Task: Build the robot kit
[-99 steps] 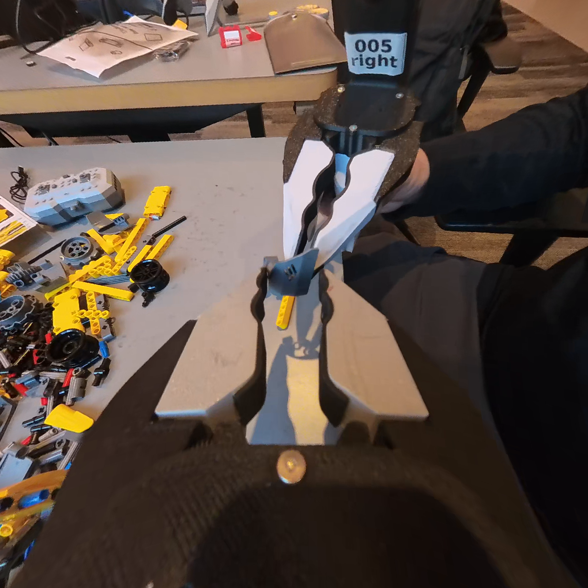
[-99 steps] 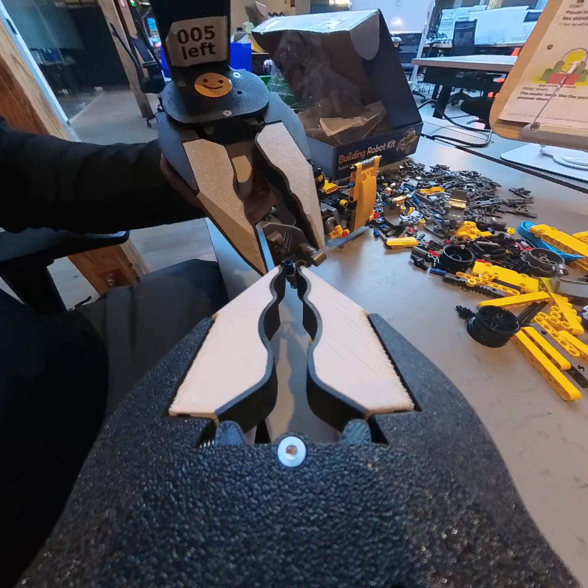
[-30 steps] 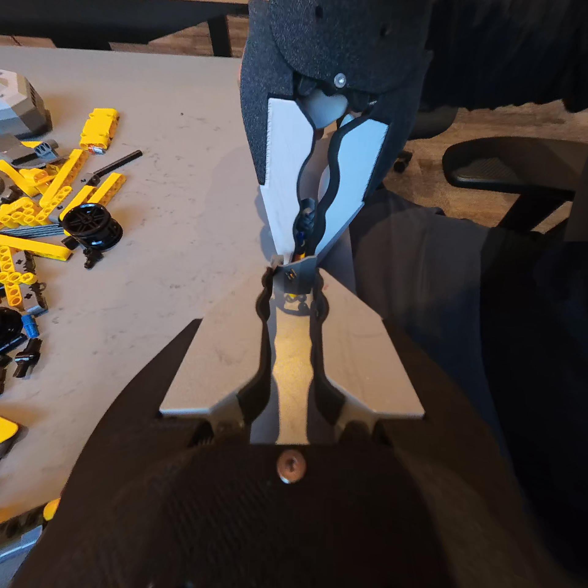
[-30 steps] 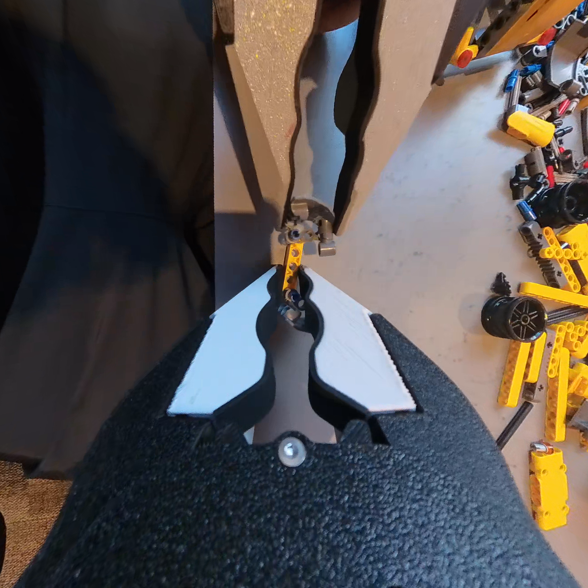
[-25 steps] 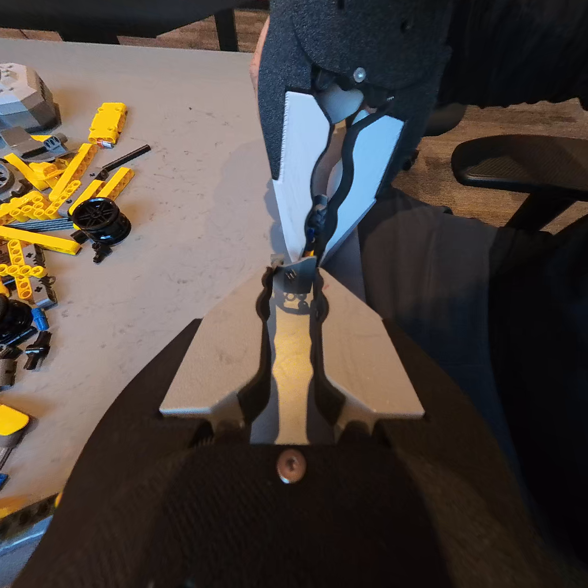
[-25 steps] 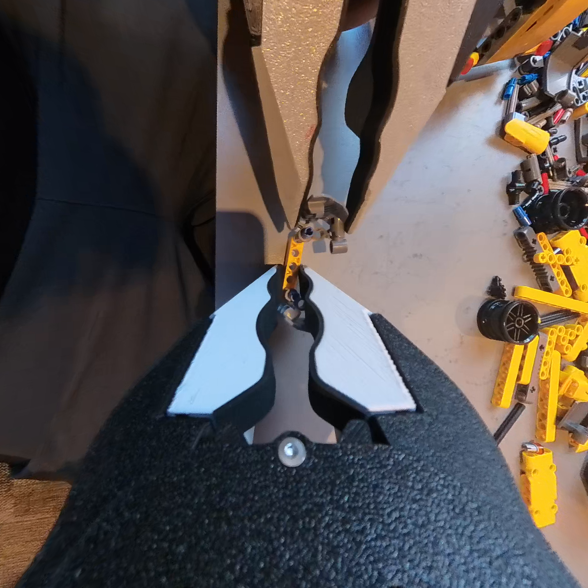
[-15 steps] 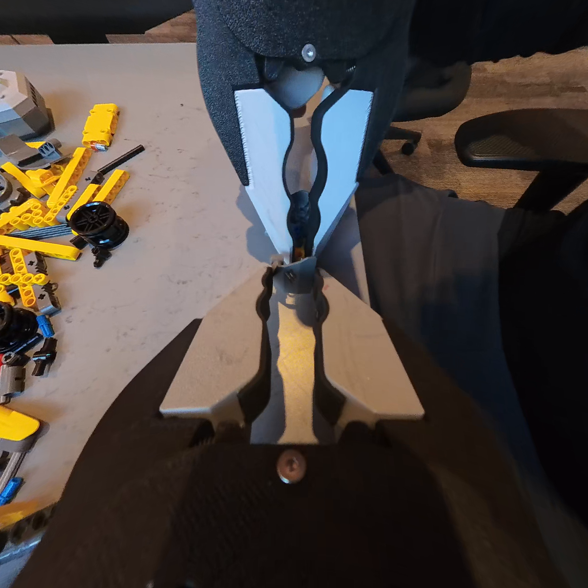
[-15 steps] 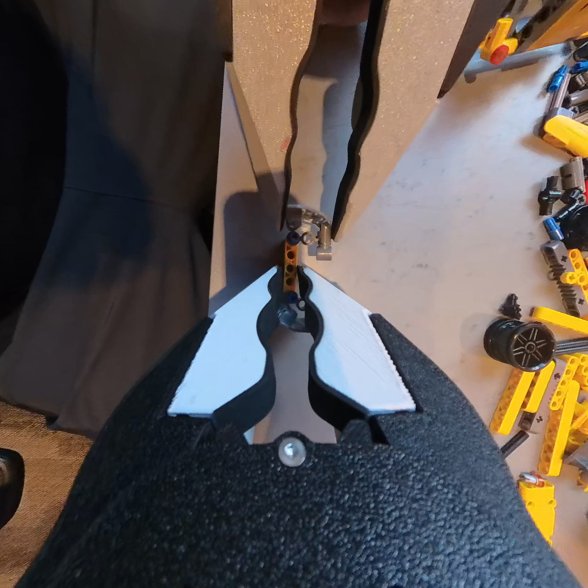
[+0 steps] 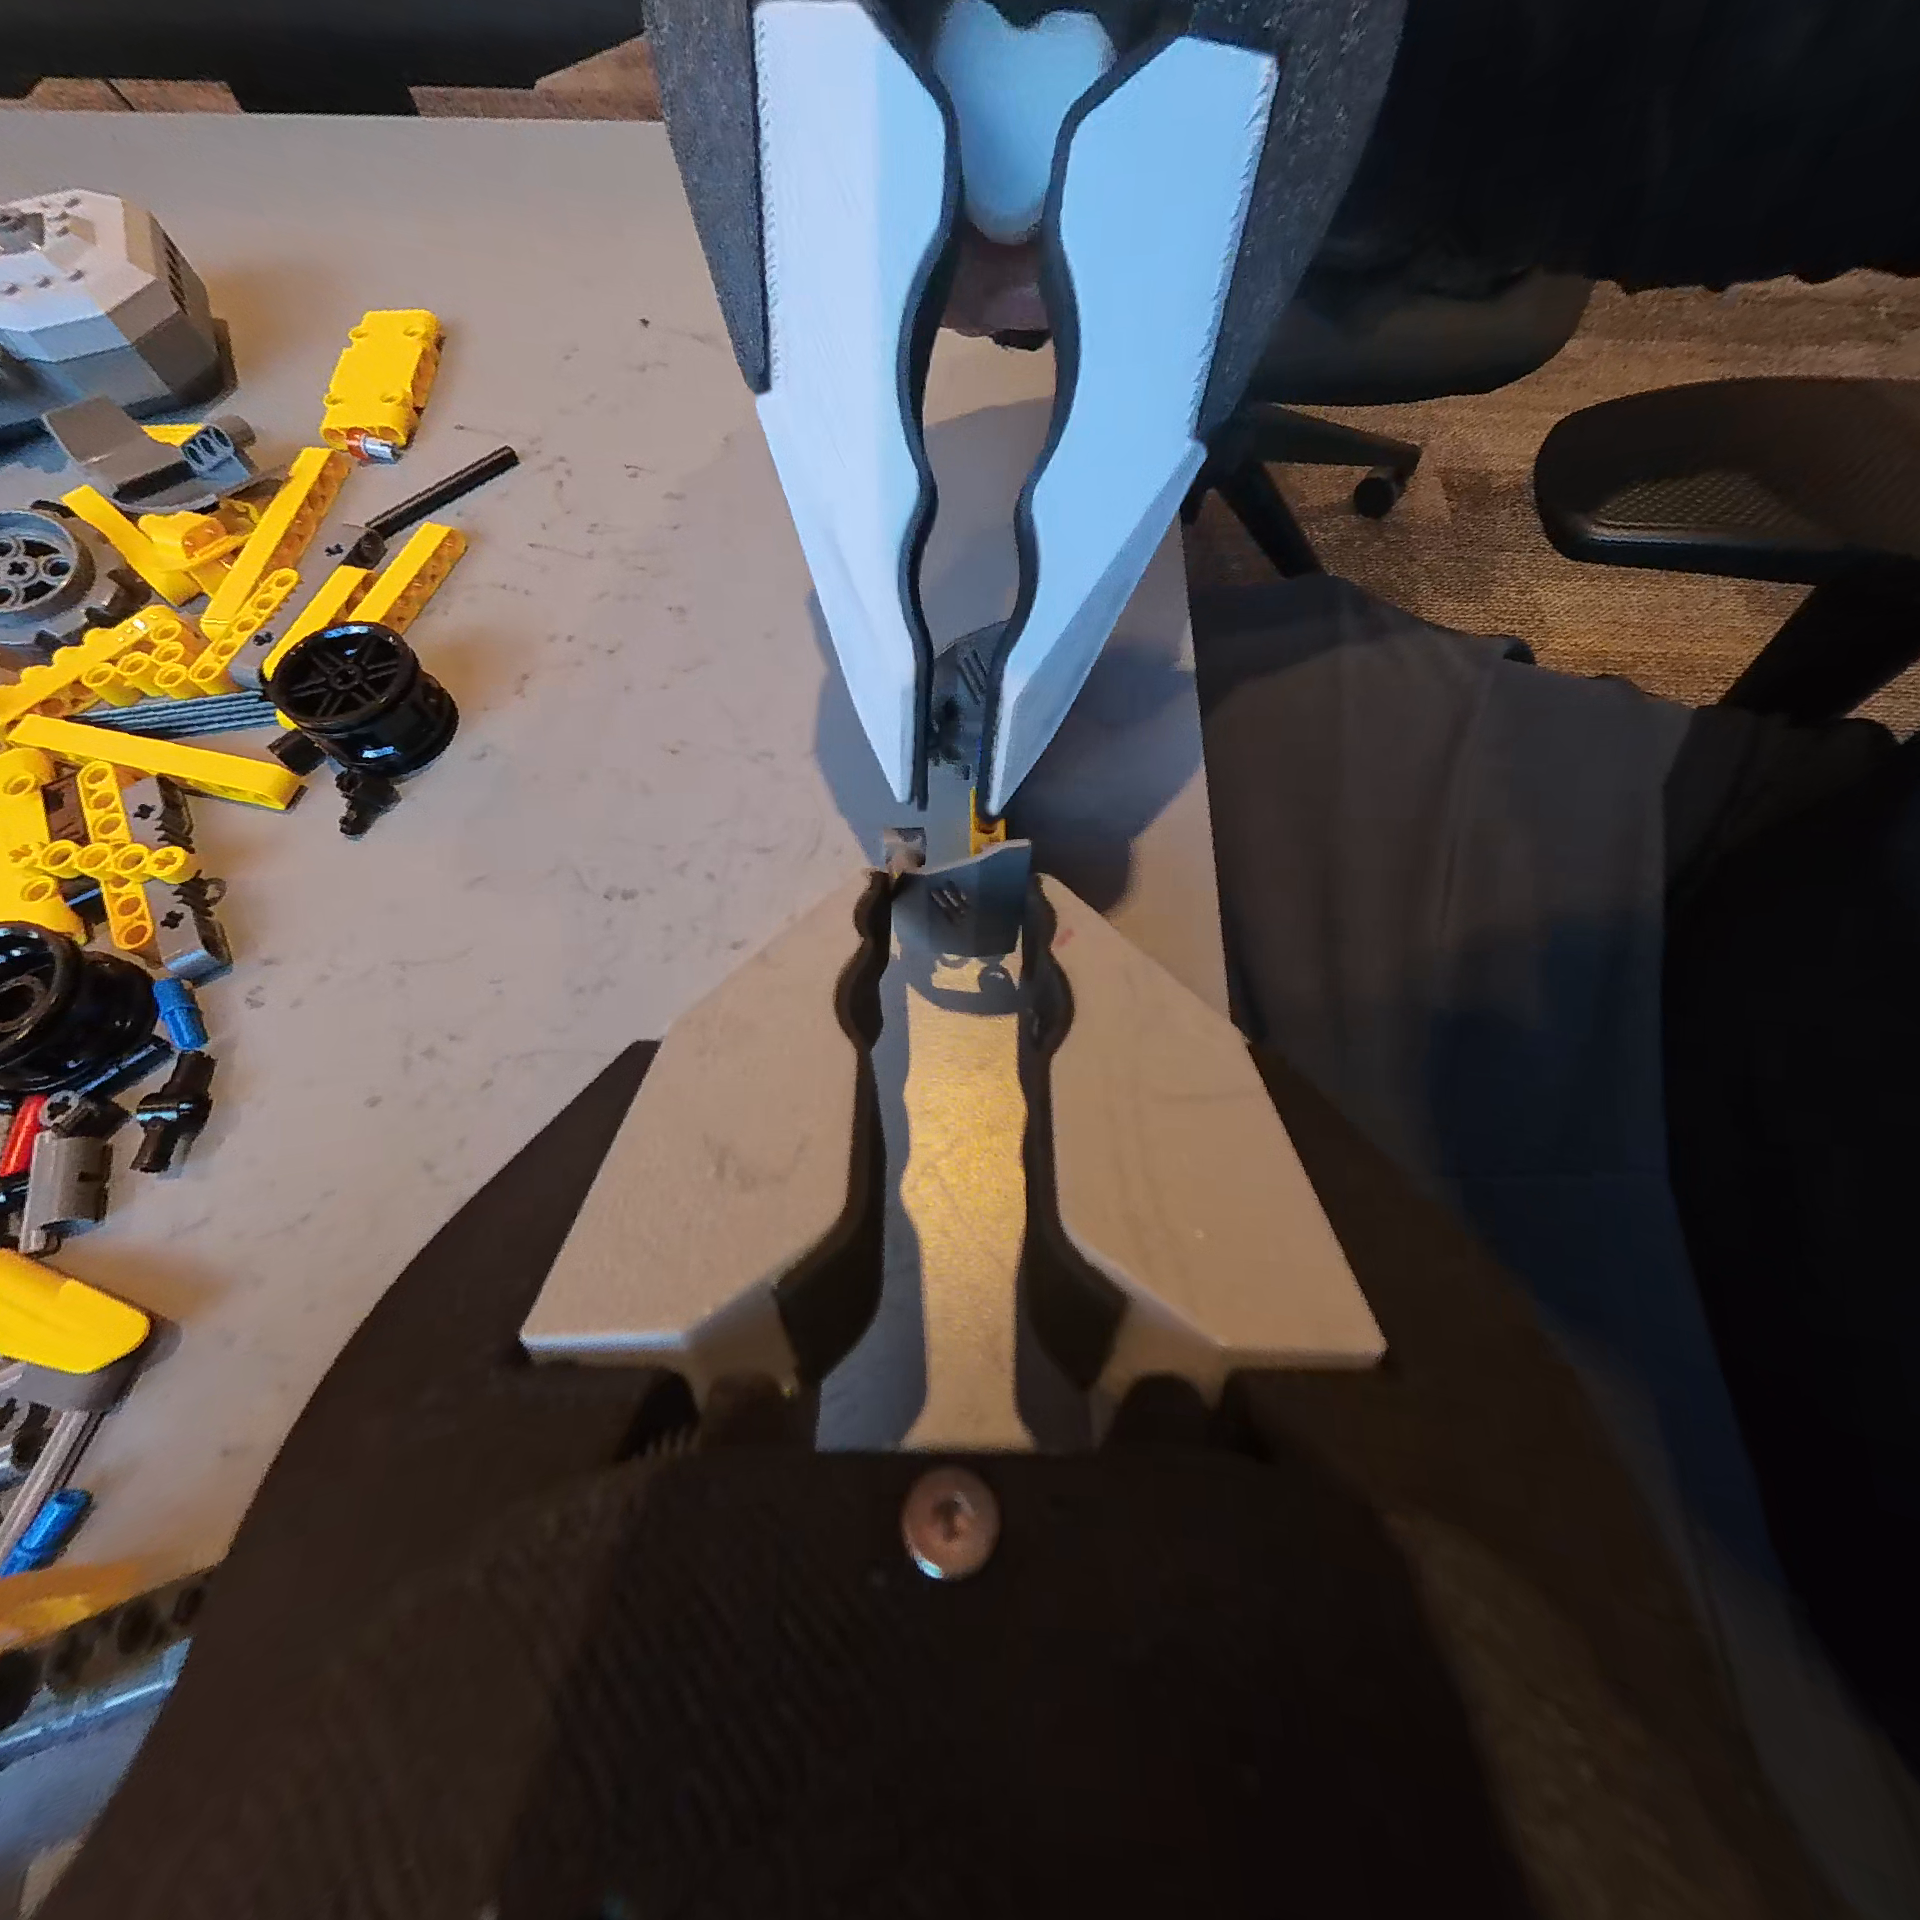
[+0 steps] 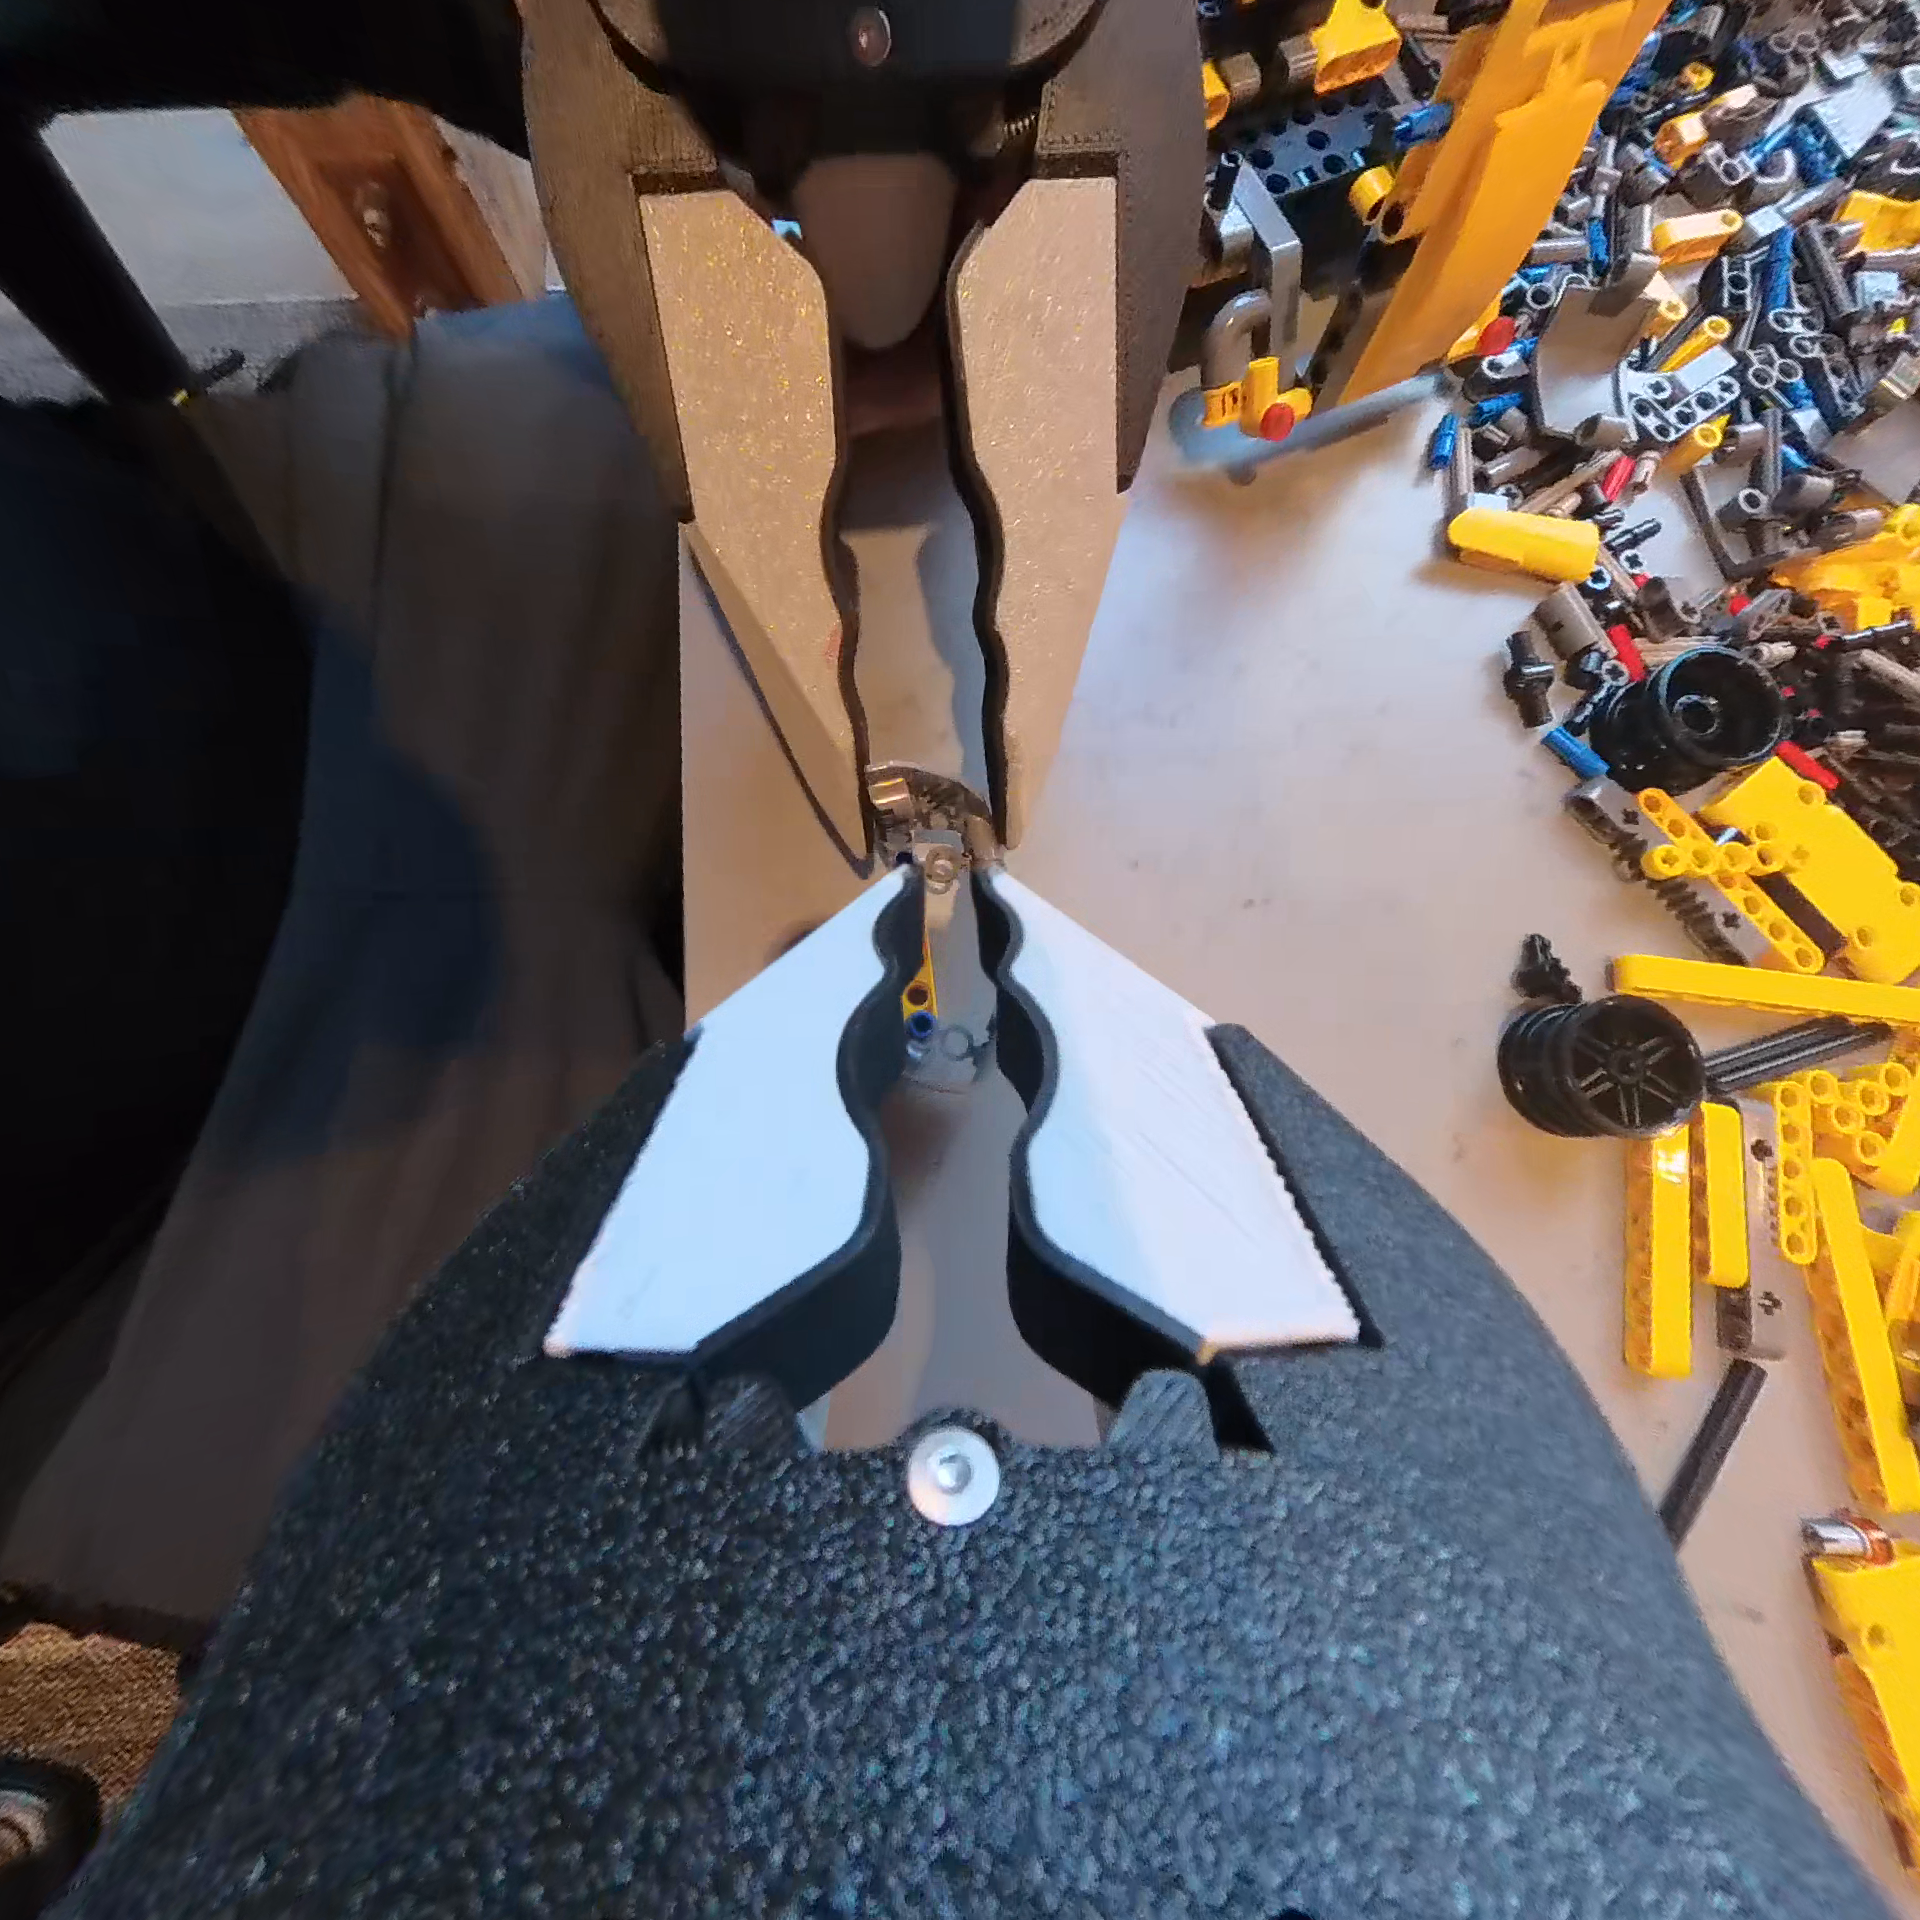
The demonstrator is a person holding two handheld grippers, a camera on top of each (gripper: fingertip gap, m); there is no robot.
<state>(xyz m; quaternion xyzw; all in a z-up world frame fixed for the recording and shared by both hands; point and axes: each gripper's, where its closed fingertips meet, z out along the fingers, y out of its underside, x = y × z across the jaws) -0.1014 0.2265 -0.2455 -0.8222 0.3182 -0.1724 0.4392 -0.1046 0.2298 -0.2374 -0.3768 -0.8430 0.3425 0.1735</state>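
Your left claw [image 9: 954, 883] is clamped on a small grey angled building-toy piece [image 9: 961, 906], held at its very tips above the near edge of the counter [image 9: 623, 436]. Your right claw [image 10: 940, 878] meets it tip to tip, its fingers closed around a short yellow holed beam [image 10: 918, 987] with blue pins and a pale grey connector [image 10: 948, 1060] at its near end. In the right wrist view the grey curved piece [image 10: 920, 805] sits between the left claw's tips, touching the beam's far end. Whether the two parts are already seated on each other cannot be told; they are in contact, and both claws grip.

The meeting point hangs right over the counter's edge, with your lap and dark clothing directly below on one side. Bare counter lies beside the claws. Farther off, well apart from the tips, lie a black wheel [image 9: 358, 696], scattered yellow beams [image 9: 270, 561], a yellow motor block [image 9: 382, 379], a grey hub unit [image 9: 88, 301], and in the right wrist view a dense heap of loose parts [image 10: 1683, 260]. A black office chair [image 9: 1745, 488] stands beyond the counter's edge.
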